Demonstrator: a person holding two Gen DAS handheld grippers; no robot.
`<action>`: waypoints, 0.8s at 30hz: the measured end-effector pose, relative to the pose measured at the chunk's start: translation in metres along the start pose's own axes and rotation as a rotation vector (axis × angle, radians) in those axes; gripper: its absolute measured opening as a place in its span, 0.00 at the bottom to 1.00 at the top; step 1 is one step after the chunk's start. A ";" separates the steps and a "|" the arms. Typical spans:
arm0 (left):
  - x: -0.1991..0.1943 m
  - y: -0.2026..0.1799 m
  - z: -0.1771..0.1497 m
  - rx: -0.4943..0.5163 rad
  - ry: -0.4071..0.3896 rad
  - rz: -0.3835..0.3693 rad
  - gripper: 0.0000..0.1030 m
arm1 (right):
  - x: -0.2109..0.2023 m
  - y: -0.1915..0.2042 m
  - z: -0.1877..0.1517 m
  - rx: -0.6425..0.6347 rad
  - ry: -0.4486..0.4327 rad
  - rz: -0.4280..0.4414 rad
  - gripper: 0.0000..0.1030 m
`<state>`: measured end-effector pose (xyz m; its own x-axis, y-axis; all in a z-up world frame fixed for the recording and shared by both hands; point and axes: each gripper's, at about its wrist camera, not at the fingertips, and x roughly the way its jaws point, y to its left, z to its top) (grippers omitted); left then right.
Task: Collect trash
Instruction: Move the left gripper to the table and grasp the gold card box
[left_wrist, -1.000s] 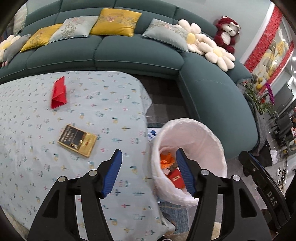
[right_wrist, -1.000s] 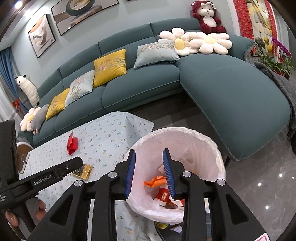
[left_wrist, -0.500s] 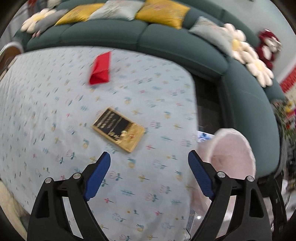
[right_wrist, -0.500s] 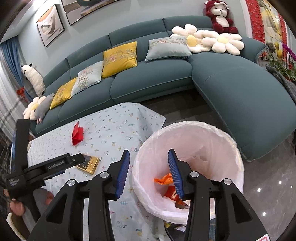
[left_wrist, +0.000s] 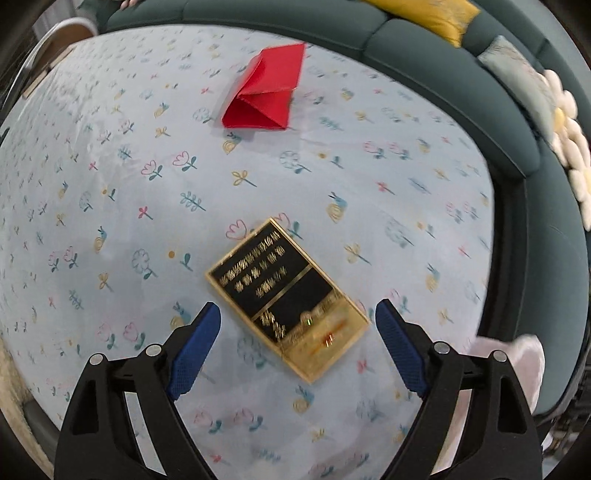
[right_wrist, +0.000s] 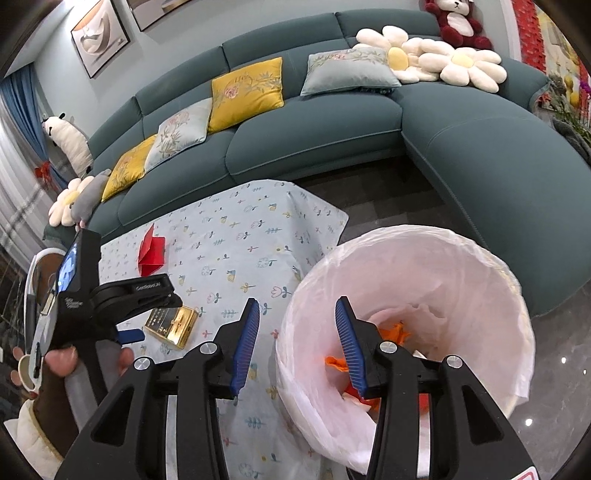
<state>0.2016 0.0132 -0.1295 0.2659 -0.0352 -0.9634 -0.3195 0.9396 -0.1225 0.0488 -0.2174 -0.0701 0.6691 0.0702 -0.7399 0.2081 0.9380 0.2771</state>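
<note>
left hand-held gripper angled down, splayed over gold box

I held my left gripper pointing steeply down with its blue-padded jaws spread wide and empty, while my right gripper angled downward, jaws partly apart, gripping nothing.

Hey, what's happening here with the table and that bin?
A person is clearing trash with two handheld grippers. The left gripper hangs open over a black and gold box on the table, not gripping it. A red paper lies farther off. The right gripper is empty, by the bin, which holds some trash.
</note>
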 end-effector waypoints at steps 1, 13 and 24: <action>0.006 0.000 0.003 -0.009 0.014 0.008 0.79 | 0.005 0.002 0.002 -0.002 0.005 0.004 0.41; 0.011 0.023 -0.011 0.073 0.022 0.020 0.61 | 0.027 0.026 0.000 -0.024 0.043 0.020 0.41; -0.015 0.091 -0.020 0.073 -0.018 -0.033 0.59 | 0.036 0.076 0.000 -0.078 0.065 0.067 0.41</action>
<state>0.1500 0.0924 -0.1311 0.2919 -0.0613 -0.9545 -0.2435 0.9603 -0.1362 0.0886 -0.1431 -0.0761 0.6312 0.1532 -0.7603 0.1065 0.9539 0.2807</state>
